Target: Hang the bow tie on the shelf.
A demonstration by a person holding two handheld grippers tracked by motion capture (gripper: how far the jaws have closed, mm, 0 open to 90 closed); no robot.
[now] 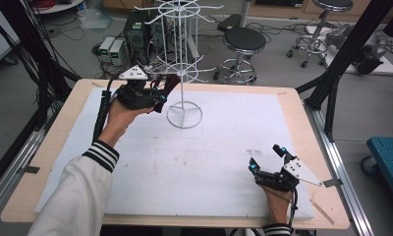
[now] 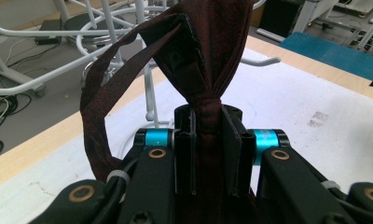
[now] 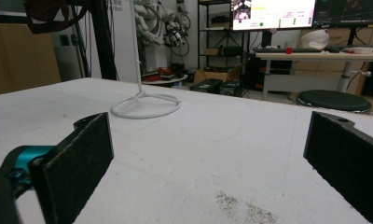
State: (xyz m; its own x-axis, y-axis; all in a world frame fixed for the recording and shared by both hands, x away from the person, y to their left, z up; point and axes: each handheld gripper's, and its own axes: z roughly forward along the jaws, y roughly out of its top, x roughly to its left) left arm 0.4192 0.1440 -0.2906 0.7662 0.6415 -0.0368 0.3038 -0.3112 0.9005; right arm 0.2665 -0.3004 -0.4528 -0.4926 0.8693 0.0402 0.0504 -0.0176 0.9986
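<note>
Up near the far left corner of the surface, our left claw is clamped on a dark red tie, held in the air right beside the white wire rack; it looks light, soft and floppy, so we'd guess gripping at the bunched narrow part is what stops it slipping. Our right claw sits wide open and holding nothing near the near right corner. From above the tie's just a dark blob, but the left gripper view shows the fabric pinched between the jaws with a loose loop hanging off, and the right gripper view gives us the rack's ring base.
</note>
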